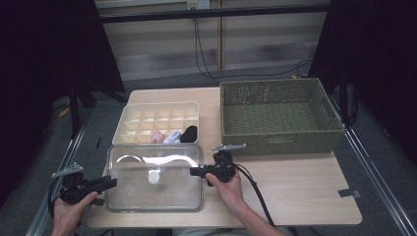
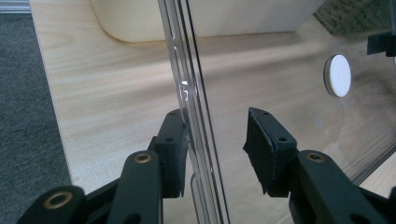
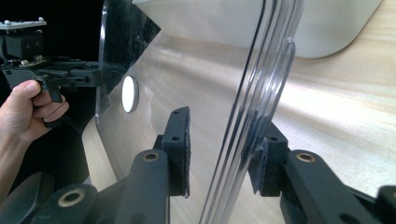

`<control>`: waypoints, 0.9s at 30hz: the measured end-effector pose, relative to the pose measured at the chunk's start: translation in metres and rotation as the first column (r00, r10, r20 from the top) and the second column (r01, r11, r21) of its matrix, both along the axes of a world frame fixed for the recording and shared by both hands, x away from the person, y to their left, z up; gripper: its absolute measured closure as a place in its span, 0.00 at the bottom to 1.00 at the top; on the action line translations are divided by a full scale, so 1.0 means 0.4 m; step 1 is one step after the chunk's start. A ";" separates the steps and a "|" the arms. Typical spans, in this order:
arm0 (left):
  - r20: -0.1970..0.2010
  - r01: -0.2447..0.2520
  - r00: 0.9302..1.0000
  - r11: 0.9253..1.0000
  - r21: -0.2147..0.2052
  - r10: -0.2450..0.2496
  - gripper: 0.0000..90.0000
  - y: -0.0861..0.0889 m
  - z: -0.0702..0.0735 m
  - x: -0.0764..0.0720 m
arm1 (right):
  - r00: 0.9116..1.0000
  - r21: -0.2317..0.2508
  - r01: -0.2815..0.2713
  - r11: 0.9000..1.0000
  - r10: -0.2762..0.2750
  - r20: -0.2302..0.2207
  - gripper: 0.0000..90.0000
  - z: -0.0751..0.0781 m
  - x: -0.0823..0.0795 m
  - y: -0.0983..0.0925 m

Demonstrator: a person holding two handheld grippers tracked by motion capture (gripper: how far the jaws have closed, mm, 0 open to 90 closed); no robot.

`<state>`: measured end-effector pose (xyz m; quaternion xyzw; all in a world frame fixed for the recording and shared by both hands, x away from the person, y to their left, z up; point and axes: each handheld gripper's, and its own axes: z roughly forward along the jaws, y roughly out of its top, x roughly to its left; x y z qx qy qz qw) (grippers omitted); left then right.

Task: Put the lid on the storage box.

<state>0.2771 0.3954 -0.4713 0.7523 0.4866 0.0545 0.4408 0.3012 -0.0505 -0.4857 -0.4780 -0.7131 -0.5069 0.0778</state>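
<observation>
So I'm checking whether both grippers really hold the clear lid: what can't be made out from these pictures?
- High view: glare on the clear lid hides the jaw tips of the left gripper and right gripper.
- Left gripper view: the frame's bottom edge cuts the lid's rim; the far pad stands off.
- High view: small items in the divided box are too small to identify.

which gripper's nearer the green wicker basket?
Right. The right gripper is at the clear lid's right edge, just below the green wicker basket; the left gripper is at the lid's far left edge.
</observation>
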 end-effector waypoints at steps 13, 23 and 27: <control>0.036 -0.024 0.999 1.000 0.002 0.024 0.69 -0.009 0.021 0.007 | 1.000 -0.003 0.011 1.000 -0.011 0.010 0.73 0.029 0.013 -0.003; 0.071 -0.026 0.997 1.000 0.008 0.026 0.71 -0.012 0.046 0.018 | 1.000 -0.002 0.018 1.000 -0.018 0.025 0.72 0.052 0.024 -0.002; 0.078 -0.035 0.996 0.999 -0.004 0.035 0.72 -0.015 0.048 0.023 | 0.999 -0.001 0.019 1.000 -0.019 0.026 0.72 0.060 0.029 -0.002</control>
